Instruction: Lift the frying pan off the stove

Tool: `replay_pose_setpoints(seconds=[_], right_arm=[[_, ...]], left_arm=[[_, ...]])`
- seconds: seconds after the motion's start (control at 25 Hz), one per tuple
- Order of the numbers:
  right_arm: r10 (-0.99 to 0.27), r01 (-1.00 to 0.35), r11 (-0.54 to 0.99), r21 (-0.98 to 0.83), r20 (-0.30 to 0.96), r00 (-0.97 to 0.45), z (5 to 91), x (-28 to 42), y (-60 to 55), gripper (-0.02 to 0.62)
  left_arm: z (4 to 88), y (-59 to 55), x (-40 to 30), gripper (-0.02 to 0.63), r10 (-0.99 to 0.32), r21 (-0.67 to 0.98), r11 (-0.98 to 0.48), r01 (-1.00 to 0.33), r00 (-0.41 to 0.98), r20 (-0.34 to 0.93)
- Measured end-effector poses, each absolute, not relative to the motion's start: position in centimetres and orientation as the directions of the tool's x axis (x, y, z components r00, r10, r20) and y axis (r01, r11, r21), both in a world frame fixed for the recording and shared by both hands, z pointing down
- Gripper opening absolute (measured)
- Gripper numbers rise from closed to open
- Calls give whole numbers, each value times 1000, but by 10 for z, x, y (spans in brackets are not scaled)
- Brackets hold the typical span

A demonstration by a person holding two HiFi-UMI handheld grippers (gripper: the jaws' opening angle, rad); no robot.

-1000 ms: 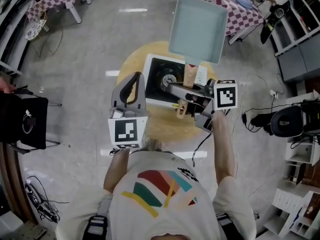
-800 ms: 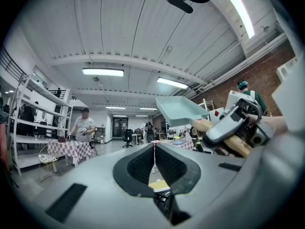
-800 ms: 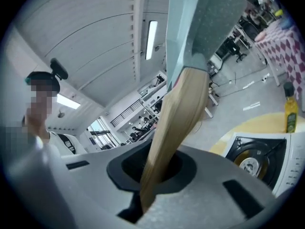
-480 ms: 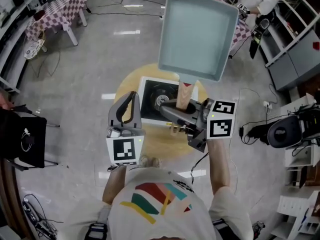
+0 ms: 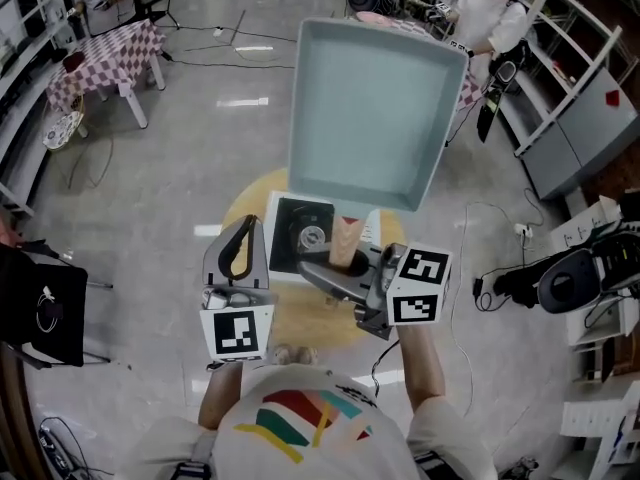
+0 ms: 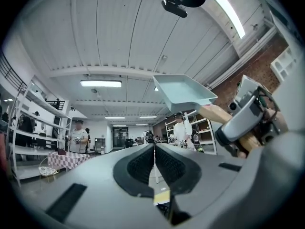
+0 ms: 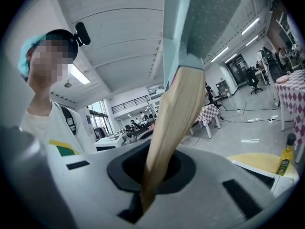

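The frying pan (image 5: 370,113) is a pale teal rectangular pan with a wooden handle (image 5: 345,240). It hangs high above the white stove (image 5: 287,230), clear of the black burner. My right gripper (image 5: 335,271) is shut on the handle, just under the pan. In the right gripper view the handle (image 7: 174,128) runs up from between the jaws to the pan (image 7: 200,23). My left gripper (image 5: 243,230) floats left of the stove, shut with nothing in it. From the left gripper view the pan (image 6: 183,92) shows up on the right, with the jaws pressed together below it.
The stove stands on a round yellow table (image 5: 248,203), and an oil bottle (image 7: 286,151) stands by the table's edge. Checkered tables (image 5: 105,53), metal shelving (image 5: 560,98), a person (image 5: 490,13) at the back, a black case (image 5: 40,303) and floor cables (image 5: 500,288) surround the spot.
The pan has risen further above the stove and now looms larger in the head view. Both grippers have come up, and the right one has rolled while keeping its hold on the handle.
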State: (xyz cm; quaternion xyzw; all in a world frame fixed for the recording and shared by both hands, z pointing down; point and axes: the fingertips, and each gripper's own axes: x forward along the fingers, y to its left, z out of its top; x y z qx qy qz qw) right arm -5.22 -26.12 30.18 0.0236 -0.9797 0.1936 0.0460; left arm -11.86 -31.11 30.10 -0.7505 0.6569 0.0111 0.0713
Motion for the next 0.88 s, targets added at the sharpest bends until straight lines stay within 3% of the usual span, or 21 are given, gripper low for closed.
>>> replay_pose_setpoints(seconds=[0.88], right_arm=[[29, -21, 920, -392, 122, -992, 298, -51, -249, 5]], left_arm=[[267, -307, -110, 8, -974, -89, -138, -986, 152, -165]])
